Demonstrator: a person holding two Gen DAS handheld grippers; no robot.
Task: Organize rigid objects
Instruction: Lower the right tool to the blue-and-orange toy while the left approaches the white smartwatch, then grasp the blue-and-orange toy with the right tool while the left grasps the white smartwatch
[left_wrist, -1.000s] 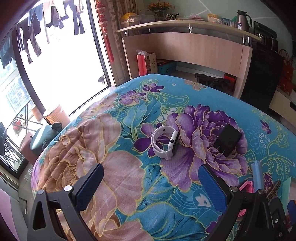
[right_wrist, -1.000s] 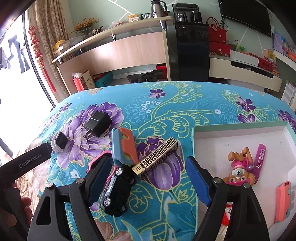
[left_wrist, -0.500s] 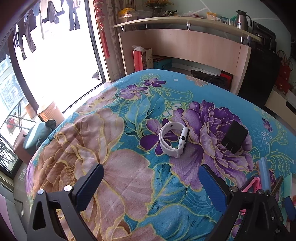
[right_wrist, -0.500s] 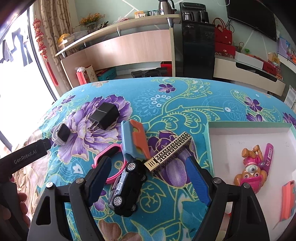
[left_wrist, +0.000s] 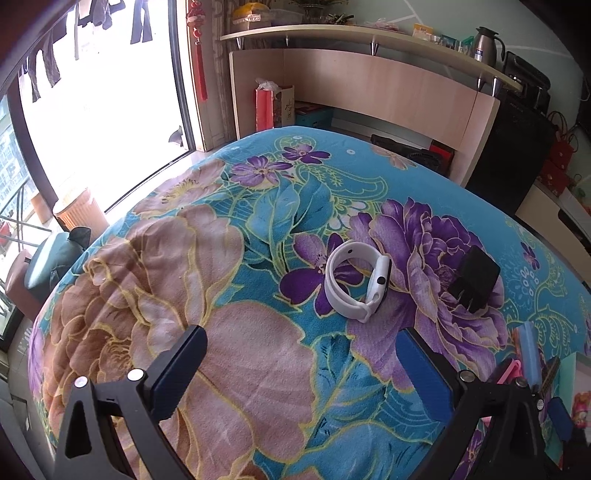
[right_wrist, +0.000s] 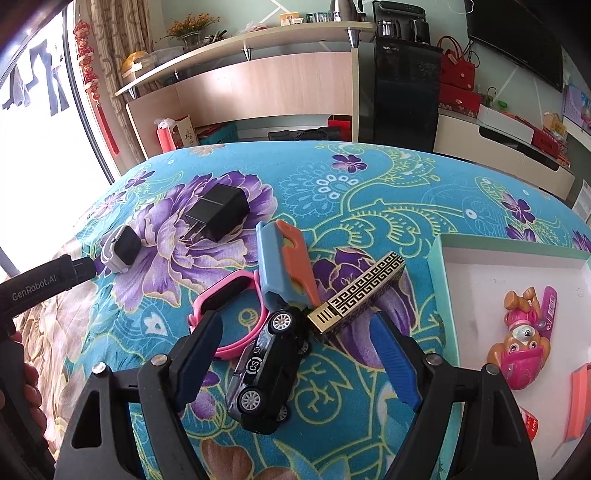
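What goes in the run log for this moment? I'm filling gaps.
left tool: open, above white watch | right tool: open, over toy car | tray: holds pup toy

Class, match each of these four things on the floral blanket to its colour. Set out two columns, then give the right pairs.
Things:
1. toy car
2. smartwatch
3. wristband
4. patterned bar

Colours:
A. pink
B. gold with black pattern
C. black
D. white

Pairs: 1-C, 2-D, 3-A, 4-B
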